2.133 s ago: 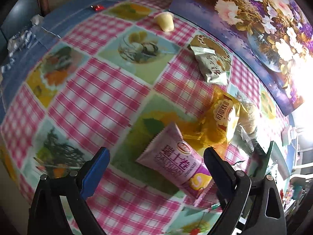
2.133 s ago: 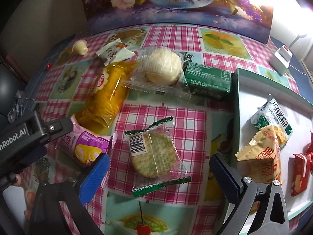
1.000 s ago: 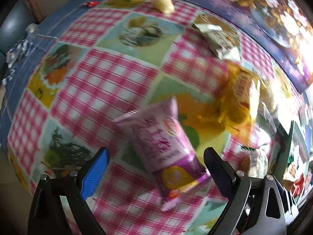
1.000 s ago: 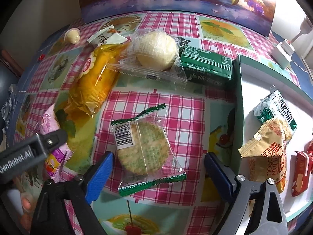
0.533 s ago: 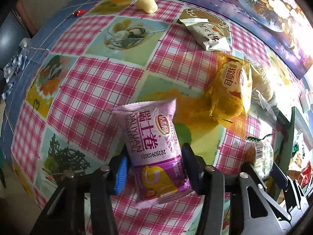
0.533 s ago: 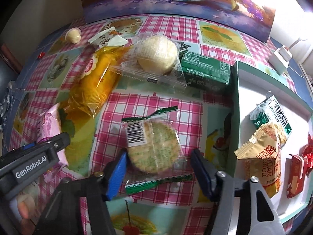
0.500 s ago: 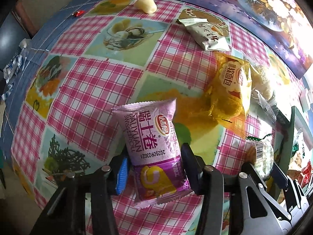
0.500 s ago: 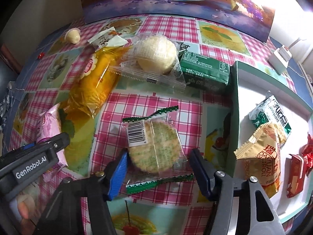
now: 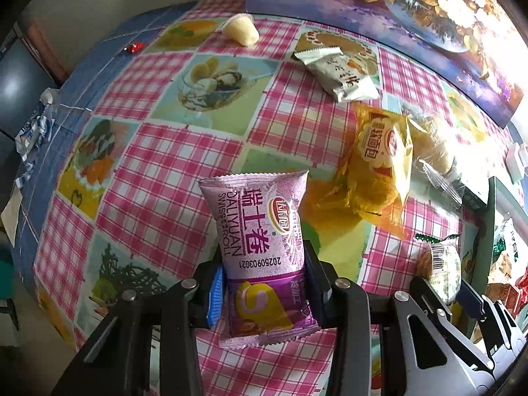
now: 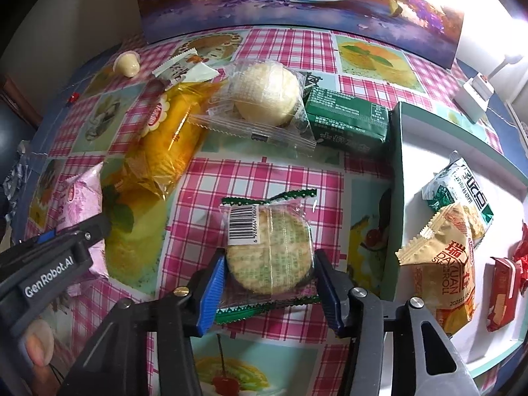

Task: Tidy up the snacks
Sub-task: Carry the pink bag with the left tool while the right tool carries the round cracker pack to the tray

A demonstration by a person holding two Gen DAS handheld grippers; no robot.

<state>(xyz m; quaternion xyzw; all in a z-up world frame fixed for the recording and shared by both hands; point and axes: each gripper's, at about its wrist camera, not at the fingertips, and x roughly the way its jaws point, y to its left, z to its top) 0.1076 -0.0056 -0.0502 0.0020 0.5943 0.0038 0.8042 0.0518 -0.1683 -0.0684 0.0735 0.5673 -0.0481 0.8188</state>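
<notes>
Snacks: one purple roll (image 9: pixel 260 247), one cracker pack (image 10: pixel 269 254), each in a closing hand-held gripper.

Snacks on the checked tablecloth and in the tray

A purple Swiss roll pack (image 9: pixel 260 250) stands up at 6 o'clock in the left view. A round green cracker in a clear wrapper (image 10: pixel 269 254) sits low in the middle of the right view. At 11 o'clock from it lies a yellow bread pack (image 10: pixel 168 138), at 12 a pale round cake (image 10: pixel 267 95), at 1 a green box (image 10: pixel 346 122). The tray (image 10: pixel 396 171) at 3 o'clock has more packs.
</notes>
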